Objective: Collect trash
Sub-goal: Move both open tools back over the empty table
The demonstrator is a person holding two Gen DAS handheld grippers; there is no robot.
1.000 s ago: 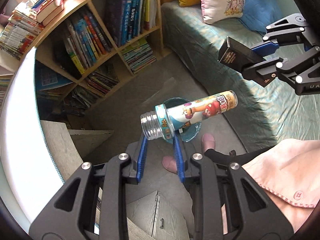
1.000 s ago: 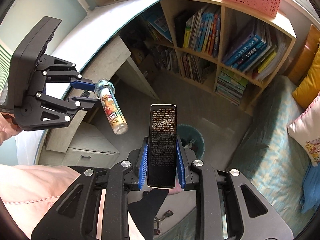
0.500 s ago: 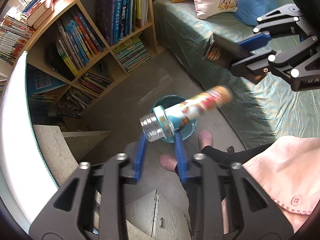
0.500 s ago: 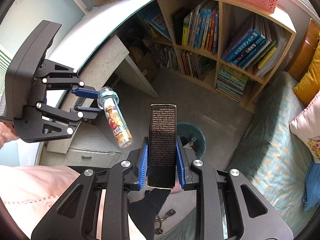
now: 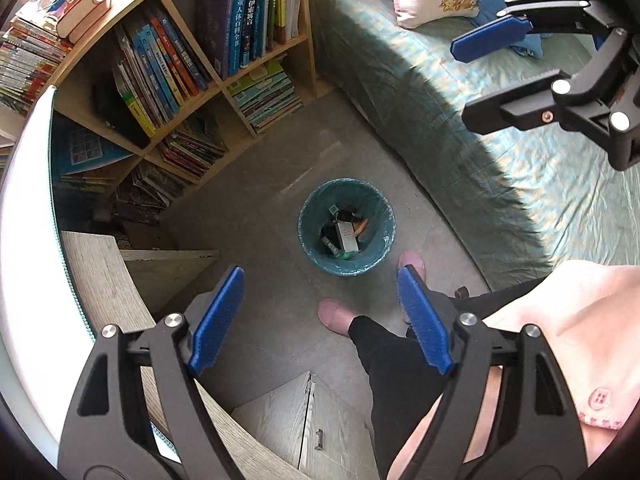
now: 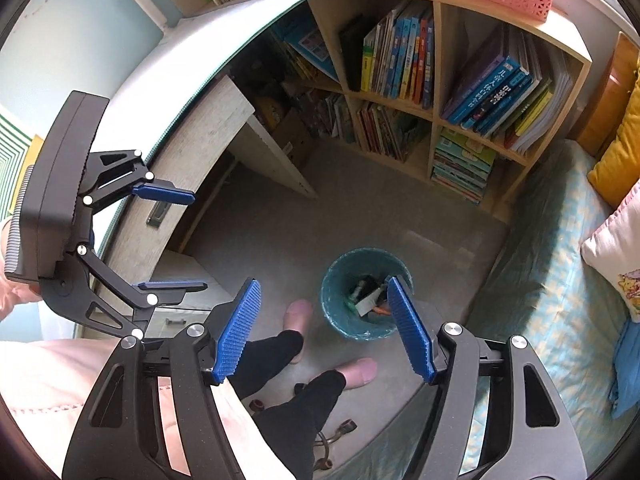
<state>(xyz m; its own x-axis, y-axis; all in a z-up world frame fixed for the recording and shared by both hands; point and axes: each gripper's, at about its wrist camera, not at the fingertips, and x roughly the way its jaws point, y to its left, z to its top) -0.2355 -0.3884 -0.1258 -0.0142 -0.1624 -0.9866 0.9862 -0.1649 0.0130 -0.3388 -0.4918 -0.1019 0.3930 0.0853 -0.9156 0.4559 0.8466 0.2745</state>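
Observation:
A teal trash bin (image 5: pixel 309 210) (image 6: pixel 360 332) with a liner stands on the grey floor below both grippers. Several pieces of trash (image 5: pixel 347 236) (image 6: pixel 368 300) lie in it, among them a pale box and something orange. My left gripper (image 5: pixel 320 272) (image 6: pixel 198 242) points straight down over the bin's near side. Its jaws are opening and nothing is between them. My right gripper (image 6: pixel 323 282) (image 5: pixel 460 80) hangs above the bin as well, and its jaws are also opening with nothing between them.
A wooden bookshelf (image 5: pixel 224 92) full of books stands behind the bin. A bed (image 5: pixel 460 140) with pillows lies to its right, and a desk (image 5: pixel 100 280) with drawers to its left. The person's feet in pink slippers (image 5: pixel 332 316) stand on the floor beside the bin.
Both grippers have opened wide. The cartoon-label bottle has left the left gripper and the black box has left the right gripper. Neither hand has shifted much.

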